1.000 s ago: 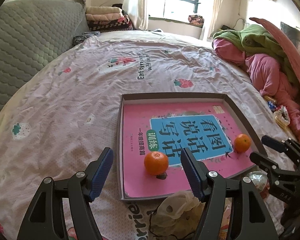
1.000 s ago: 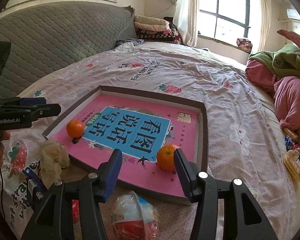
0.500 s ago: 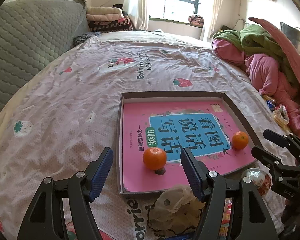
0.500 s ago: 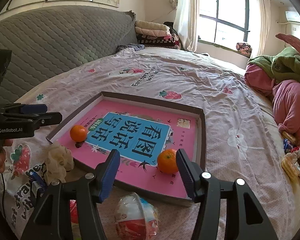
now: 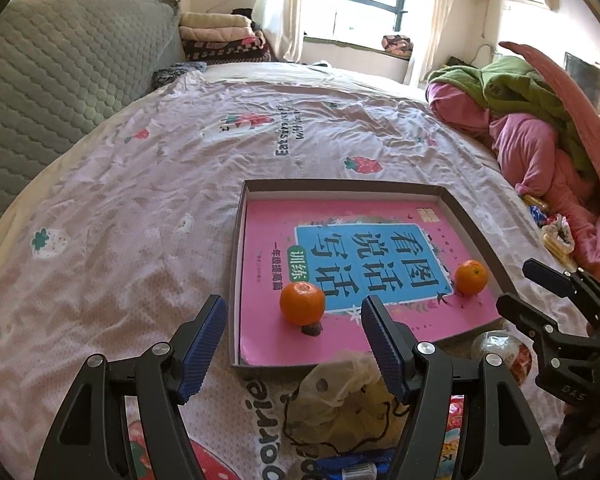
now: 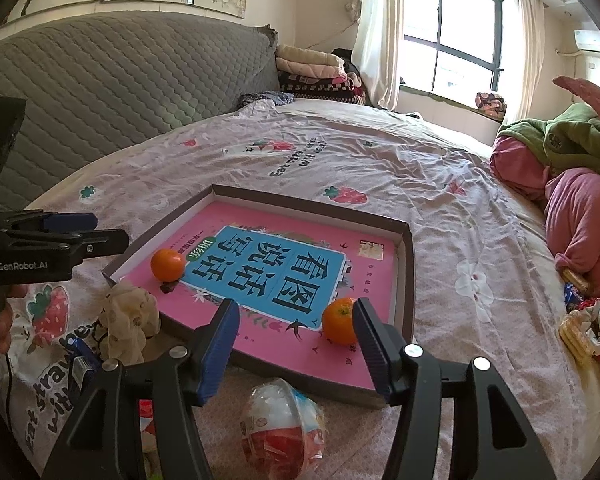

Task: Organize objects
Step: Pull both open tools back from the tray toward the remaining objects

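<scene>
Bedding first: a pale pink sheet with strawberry prints (image 5: 148, 216) covers the bed. On it lies a shallow brown cardboard tray (image 5: 472, 232), and a pink exercise book with a blue title panel (image 5: 364, 256) fills its floor. 2 small orange tangerines sit on the book's cover, well apart: one tangerine (image 5: 302, 303) near the tray's near left corner, the other tangerine (image 6: 340, 321) near the near right corner.

Outside the tray's near wall, on the sheet, are a crumpled cream drawstring pouch (image 6: 127, 322) and a clear plastic-wrapped red-and-white snack cup (image 6: 283, 419).

The left gripper (image 5: 294, 346) hovers over the near left corner with its blue-padded jaws wide apart and nothing between them. The right gripper (image 6: 294, 346) hangs over the near edge; its jaws have just been opening, stand apart and grip nothing, and the right-hand tangerine shows just beyond its right finger (image 6: 370, 340).
</scene>
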